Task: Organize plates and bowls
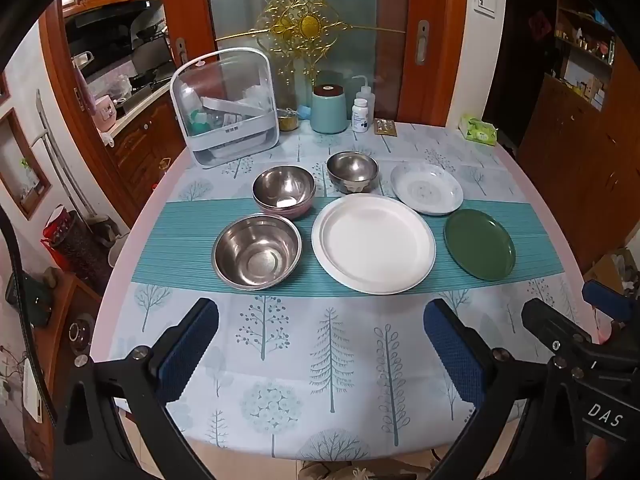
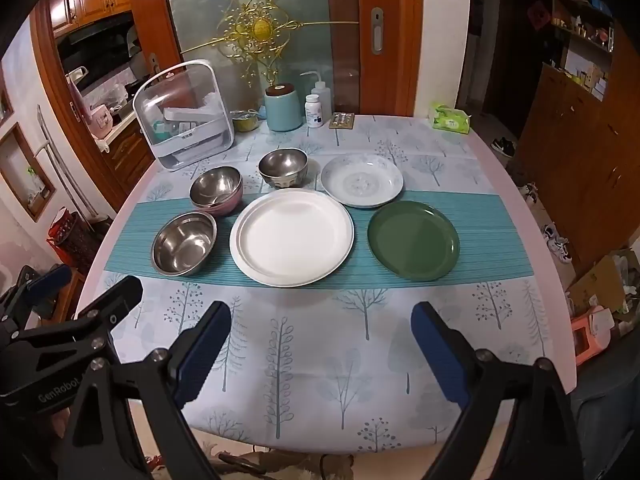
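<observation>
Nesting steel bowl (image 1: 283, 189) (in pink bowl (image 1: 286, 211))

I record a white plate (image 1: 373, 243), a dark green plate (image 1: 479, 244), a pale plate (image 1: 426, 188) with faint blue speckling, a steel bowl (image 1: 283, 189) nested in a pink one, a teal striped runner (image 1: 188, 232) and a tree-printed pale blue tablecloth (image 1: 320, 360).
</observation>
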The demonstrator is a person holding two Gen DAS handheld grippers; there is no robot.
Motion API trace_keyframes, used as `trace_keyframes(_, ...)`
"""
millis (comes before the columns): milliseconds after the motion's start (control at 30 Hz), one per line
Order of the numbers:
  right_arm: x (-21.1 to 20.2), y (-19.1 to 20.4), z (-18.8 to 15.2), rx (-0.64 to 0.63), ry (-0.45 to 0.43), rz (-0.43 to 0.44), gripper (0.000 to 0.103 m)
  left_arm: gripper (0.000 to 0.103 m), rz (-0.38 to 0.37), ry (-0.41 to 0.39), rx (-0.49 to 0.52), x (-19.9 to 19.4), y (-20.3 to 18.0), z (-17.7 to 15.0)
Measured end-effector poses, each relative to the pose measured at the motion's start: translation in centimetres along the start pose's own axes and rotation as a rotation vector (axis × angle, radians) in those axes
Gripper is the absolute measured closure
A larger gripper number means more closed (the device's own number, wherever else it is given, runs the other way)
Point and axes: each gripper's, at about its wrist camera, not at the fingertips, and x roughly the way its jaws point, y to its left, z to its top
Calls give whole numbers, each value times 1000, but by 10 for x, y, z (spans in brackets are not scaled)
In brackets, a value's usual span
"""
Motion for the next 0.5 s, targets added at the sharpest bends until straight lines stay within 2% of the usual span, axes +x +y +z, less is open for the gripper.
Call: trace_keyframes(500, 0, -2, 4, 6, -3, 1, 11, 1, -23, 13, -6, 2, -2, 3)
